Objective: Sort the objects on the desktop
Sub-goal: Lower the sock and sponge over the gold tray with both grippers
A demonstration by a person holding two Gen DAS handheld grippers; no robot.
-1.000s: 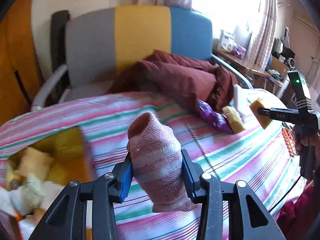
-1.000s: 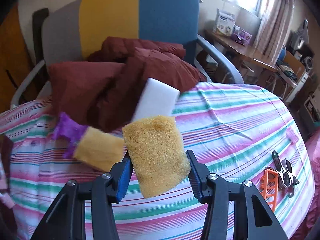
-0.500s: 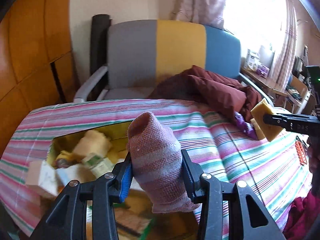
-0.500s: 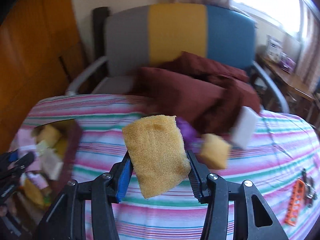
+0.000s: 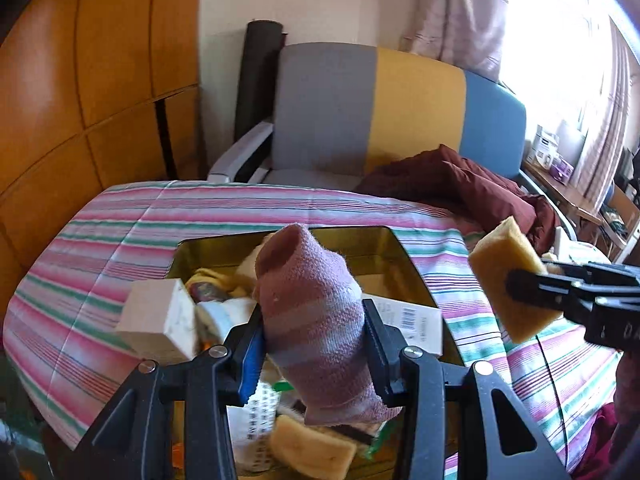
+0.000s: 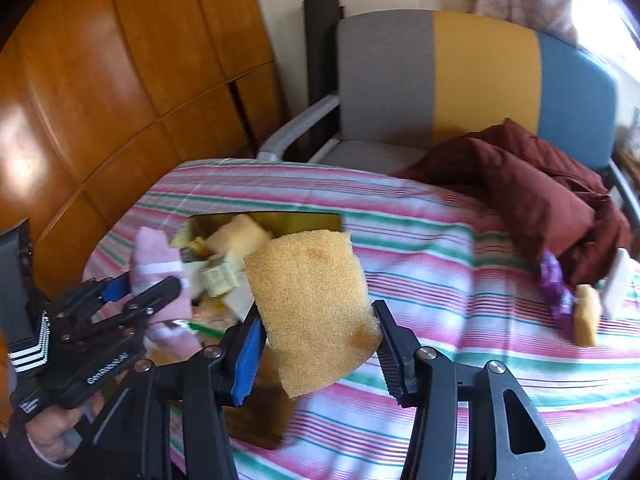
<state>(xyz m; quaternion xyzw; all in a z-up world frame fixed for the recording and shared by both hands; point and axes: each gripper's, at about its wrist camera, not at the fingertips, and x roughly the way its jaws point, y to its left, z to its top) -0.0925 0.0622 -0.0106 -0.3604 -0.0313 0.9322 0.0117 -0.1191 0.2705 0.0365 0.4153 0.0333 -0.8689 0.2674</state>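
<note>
My left gripper (image 5: 312,344) is shut on a pink striped sock (image 5: 316,320) and holds it above a gold tin box (image 5: 384,248) full of small items. It also shows in the right wrist view (image 6: 148,292) at the left. My right gripper (image 6: 316,344) is shut on a yellow sponge (image 6: 316,304) over the striped tablecloth (image 6: 460,280), just right of the box (image 6: 304,218). The sponge shows in the left wrist view (image 5: 508,276) at the right, held by the right gripper (image 5: 532,284).
A maroon cloth (image 6: 532,184) lies at the table's far edge by a grey, yellow and blue chair (image 6: 472,80). A purple item (image 6: 554,284), a small yellow sponge (image 6: 586,312) and a white block (image 6: 618,284) lie at the right. Wooden panels (image 6: 100,100) stand at the left.
Both grippers have swung left with their loads. The tin box has come under the left gripper, and the right gripper now sits close beside it.
</note>
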